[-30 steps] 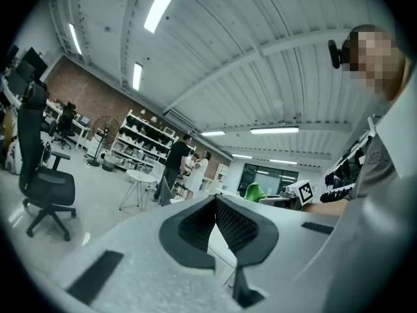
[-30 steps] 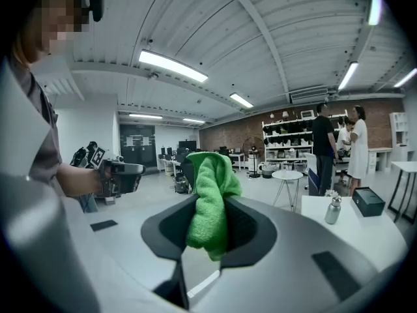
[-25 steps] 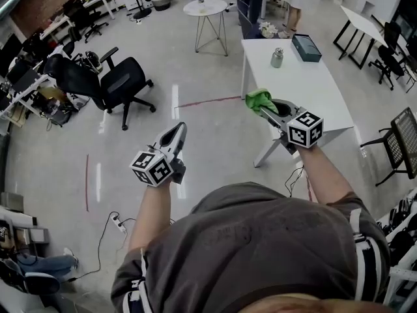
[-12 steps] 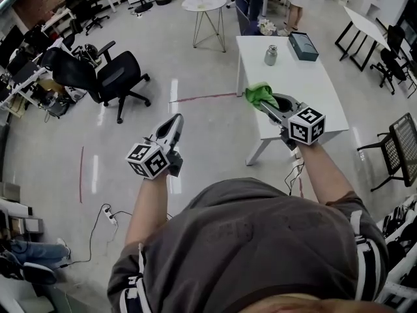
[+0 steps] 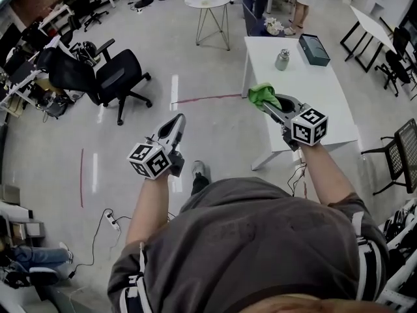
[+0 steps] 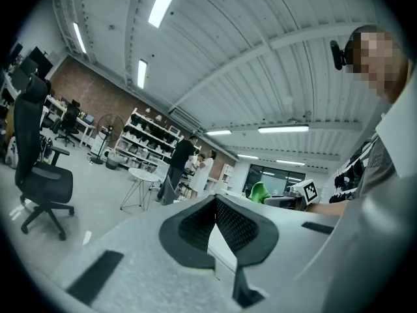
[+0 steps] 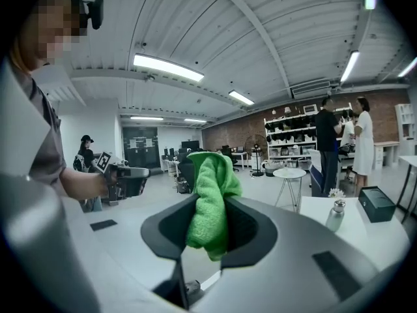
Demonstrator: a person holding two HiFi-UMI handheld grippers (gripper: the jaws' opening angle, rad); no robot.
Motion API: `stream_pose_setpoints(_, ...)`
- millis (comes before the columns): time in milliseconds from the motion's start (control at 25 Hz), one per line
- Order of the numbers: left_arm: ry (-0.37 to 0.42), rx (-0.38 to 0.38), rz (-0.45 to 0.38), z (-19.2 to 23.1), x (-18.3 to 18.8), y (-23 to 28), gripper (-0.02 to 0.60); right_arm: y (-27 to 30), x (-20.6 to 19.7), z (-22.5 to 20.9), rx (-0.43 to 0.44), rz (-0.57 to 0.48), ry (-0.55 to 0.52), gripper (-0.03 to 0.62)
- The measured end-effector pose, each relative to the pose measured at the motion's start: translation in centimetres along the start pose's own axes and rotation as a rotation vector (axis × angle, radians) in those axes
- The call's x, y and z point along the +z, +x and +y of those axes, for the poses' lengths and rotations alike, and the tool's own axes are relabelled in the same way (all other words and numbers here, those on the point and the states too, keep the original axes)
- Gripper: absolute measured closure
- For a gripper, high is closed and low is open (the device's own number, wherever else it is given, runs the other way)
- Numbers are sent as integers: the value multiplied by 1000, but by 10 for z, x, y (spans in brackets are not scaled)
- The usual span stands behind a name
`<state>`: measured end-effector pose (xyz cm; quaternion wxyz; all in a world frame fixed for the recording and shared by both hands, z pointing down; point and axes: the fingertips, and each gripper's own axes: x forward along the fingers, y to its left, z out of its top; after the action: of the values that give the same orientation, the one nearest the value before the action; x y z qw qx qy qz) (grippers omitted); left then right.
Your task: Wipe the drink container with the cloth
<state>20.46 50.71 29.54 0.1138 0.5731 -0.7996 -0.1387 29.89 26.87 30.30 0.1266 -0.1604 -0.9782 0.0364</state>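
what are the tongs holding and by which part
The right tongs pinch the green cloth at its bunched middle; it pokes out above and below. The left tongs are shut, empty.

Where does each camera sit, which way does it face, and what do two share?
Head view: on the head, steeply down at floor and white table; forearms, left gripper, right gripper show.
Left gripper view: on that gripper, across the room, jaws shut; shirt at right.
Right gripper view: on that gripper, toward the table, jaws clamping green cloth; left forearm shows.
Shared: head and right gripper views show the drink container.
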Motion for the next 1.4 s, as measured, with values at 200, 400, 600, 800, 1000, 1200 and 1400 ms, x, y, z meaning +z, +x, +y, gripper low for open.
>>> stream_pose_setpoints(200,-10,-40,-1,101,26,48,577,93,20,-41,-40,-7,7,507)
stream_pose_setpoints(400,9,-99,36,203,75,105,577,200,57,-85,-79,-24,34,505)
stream_pose_setpoints(600,17,-138,69,280,114,154,577,281,94,-124,-97,-35,43,507)
stream_pose_setpoints(800,8,-134,83,333,136,199,577,332,111,-168,-99,-20,57,505)
stream_pose_setpoints(1000,0,-109,98,359,141,251,577,359,115,-221,-72,-15,79,506)
stream_pose_setpoints(1200,17,-45,91,372,139,313,577,384,116,-288,5,-11,61,506)
stream_pose_setpoints(1400,-35,59,38,386,136,370,577,420,117,-346,131,27,47,505)
